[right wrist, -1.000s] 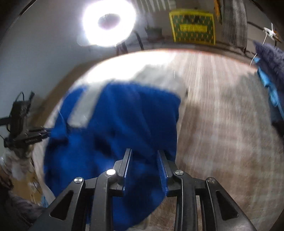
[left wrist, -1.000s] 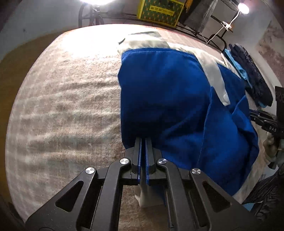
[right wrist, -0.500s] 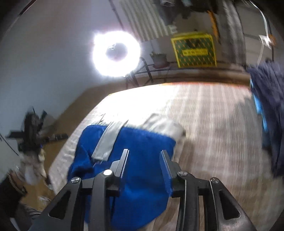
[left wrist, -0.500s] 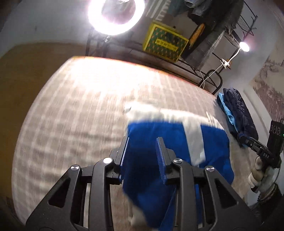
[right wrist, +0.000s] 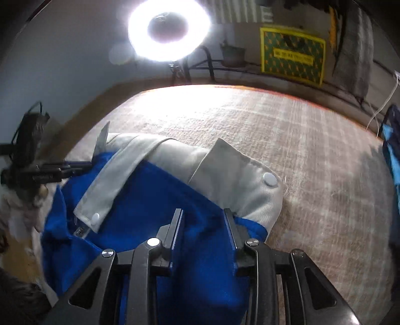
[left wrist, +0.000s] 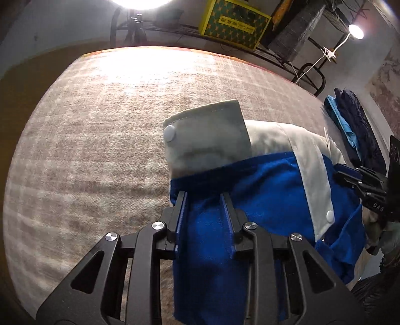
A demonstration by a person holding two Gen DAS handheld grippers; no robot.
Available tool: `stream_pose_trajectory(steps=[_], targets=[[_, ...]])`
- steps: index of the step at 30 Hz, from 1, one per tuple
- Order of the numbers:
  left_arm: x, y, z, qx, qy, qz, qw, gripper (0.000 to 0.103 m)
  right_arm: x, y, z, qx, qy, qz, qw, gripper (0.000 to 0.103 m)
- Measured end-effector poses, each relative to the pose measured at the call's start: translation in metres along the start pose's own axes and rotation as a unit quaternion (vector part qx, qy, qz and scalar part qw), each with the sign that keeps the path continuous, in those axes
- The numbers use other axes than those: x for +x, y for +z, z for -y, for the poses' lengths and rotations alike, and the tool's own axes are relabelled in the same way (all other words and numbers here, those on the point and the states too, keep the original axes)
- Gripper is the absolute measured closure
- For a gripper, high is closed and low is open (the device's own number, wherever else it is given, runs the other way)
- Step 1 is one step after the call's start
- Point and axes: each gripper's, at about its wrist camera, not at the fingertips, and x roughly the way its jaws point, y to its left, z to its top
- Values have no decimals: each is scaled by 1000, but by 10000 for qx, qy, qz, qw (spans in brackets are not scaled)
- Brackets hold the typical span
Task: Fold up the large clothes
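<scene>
Beige plaid bedding (left wrist: 87, 150) is covering a wide bed that fills most of both wrist views, and a bright ring light (right wrist: 168, 27) is glaring from behind its far edge. Beside the light, a yellow and green box (left wrist: 233, 23) is sitting on a dark metal shelf, and a small lamp (left wrist: 356, 31) is glowing at the far right of the left wrist view. A pile of dark and light blue clothes (left wrist: 355, 125) is lying at the right edge of the bed, well apart from the garment being folded.

That garment, a blue and white jacket (left wrist: 270, 195), is lying folded on the bedding close to the near edge. Its blue body is facing up, a white strip with a white snap is running across it, and a white cuff (left wrist: 207, 140) with its own snap is sticking up at the far side.

The left gripper (left wrist: 203, 197) is hovering over the blue fabric with its fingers spread apart and nothing pinched between them. The right gripper (right wrist: 203, 215) is likewise sitting over the blue cloth near the cuff, fingers parted and holding nothing. Each gripper is also showing at the side of the other's view, near the jacket's edge.
</scene>
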Motion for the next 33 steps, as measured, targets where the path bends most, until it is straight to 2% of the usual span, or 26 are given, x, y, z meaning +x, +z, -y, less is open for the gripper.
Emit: stream_pose_trajectory(steps=[2,4,5,6,7,8,10,11,12,13,15,18,21,24,26,27,30,33], targets=[[-14,0,-4,-80,-43,58,9999,74,-14,1,4,191,154,64,9997,71],[-35,-2,-17,-264,-135,271,9992,71,-33,-1,12,375,347,240,9984,58],[-42,-2,-23,-471,-326,383,9976,67,-45,-5,18,469,445,379,9972,45],[-53,-5,-29,-697,-536,460,9951,55,-51,-8,22,543,523,453,9961,34],[-58,-7,-38,-930,-756,526,9914,42,-60,-14,31,712,708,524,9936,31],[-62,-11,-50,-1220,-1025,562,9856,37,-64,-19,37,848,868,527,9912,26],[-61,-19,-68,-1690,-1531,481,9725,36,-68,-30,56,1276,1170,506,9836,22],[-56,-25,-78,-1960,-1799,361,9633,36,-68,-37,66,1532,1271,482,9788,20],[-53,-26,-82,-2074,-1896,301,9592,36,-65,-44,78,1796,1389,428,9729,19],[-47,-31,-88,-2269,-2033,228,9522,36,-61,-50,88,2030,1514,351,9668,19],[-41,-35,-94,-2430,-2160,175,9455,36,-51,-60,104,2391,1782,211,9543,19],[-32,-38,-95,-2510,-2353,87,9389,36,-38,-67,112,2563,2023,112,9451,19],[-20,-39,-90,-2486,-2398,-54,9384,36,-23,-72,113,2668,2245,16,9372,22],[-3,-37,-83,-2431,-2515,-267,9365,36,-7,-73,111,2670,2316,-136,9354,27],[9,-36,-80,-2401,-2586,-407,9348,36,-6,-72,109,2625,2375,-80,9352,28],[13,-35,-77,-2380,-2614,-449,9343,36,-3,-70,109,2614,2420,-97,9343,32],[17,-30,-72,-2324,-2710,-426,9331,36,6,-68,107,2612,2681,-144,9272,42],[20,-25,-69,-2294,-2777,-416,9320,36,12,-65,100,2565,2762,-172,9261,43]])
